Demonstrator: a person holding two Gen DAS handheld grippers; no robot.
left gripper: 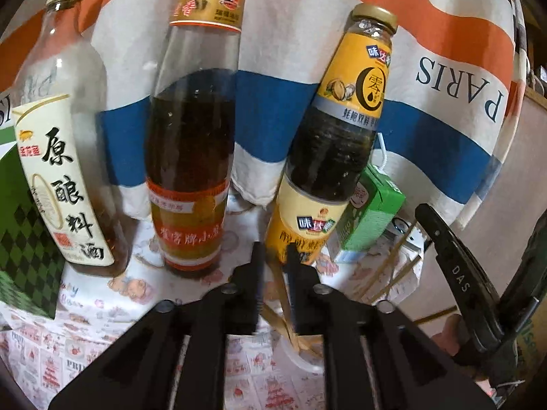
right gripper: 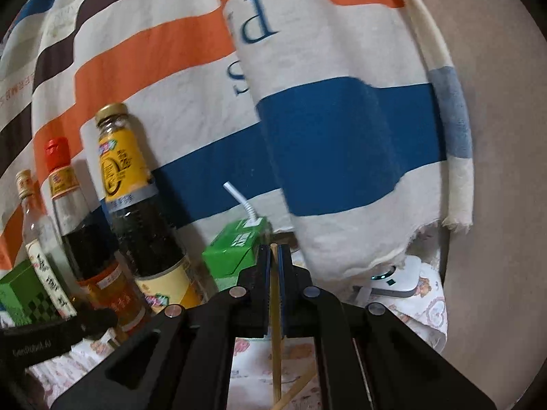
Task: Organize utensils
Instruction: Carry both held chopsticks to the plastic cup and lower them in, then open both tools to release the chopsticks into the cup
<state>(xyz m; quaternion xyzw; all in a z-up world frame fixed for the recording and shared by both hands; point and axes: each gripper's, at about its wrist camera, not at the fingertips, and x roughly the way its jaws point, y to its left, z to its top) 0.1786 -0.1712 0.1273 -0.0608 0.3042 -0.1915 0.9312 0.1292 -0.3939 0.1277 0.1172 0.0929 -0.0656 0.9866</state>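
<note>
In the right wrist view my right gripper is shut on a wooden chopstick that stands nearly upright between the jaws; its lower end goes out of the frame. Another chopstick lies slanted below it. In the left wrist view my left gripper has its jaws a little apart, with the ends of several chopsticks showing between and below them, over a white container rim. More chopsticks fan out to the right. My right gripper's black body shows at the right.
Three sauce bottles stand at the back: a clear one, a red-capped one and a yellow-labelled one. A green drink carton with a straw, a green box and a white device stand around. A striped cloth hangs behind.
</note>
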